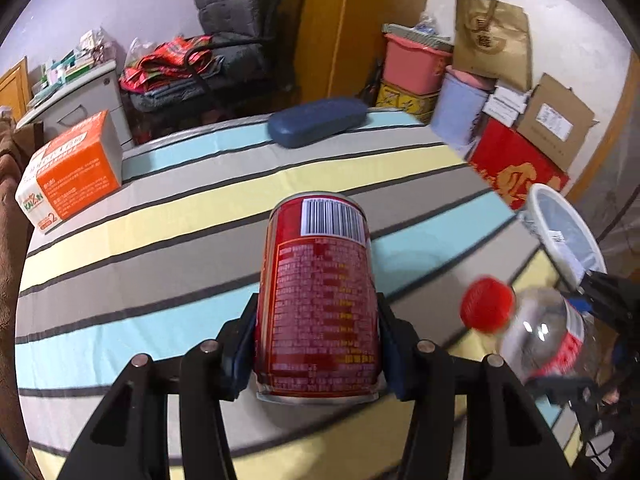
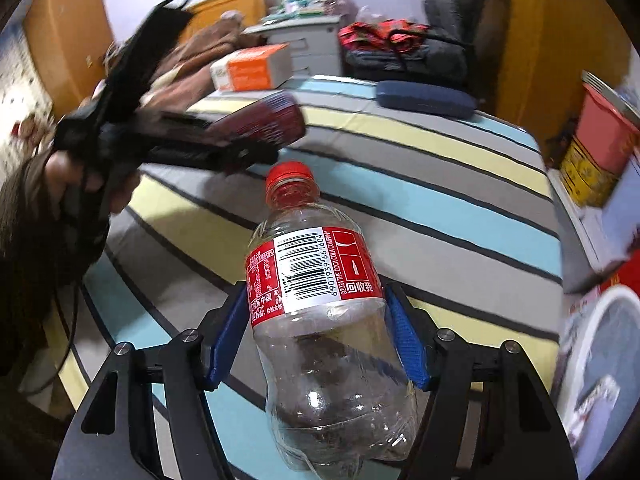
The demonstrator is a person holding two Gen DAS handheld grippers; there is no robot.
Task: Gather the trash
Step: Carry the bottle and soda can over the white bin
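Can in left tool

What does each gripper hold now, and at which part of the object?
The left gripper holds a red can by the sides of its lower body. The right gripper holds an empty plastic bottle at its middle, around the label's lower edge.

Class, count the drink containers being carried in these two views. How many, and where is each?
2. The red can sits clamped in the left tongs; the empty plastic bottle is clamped in the right tongs. Others may be hidden.
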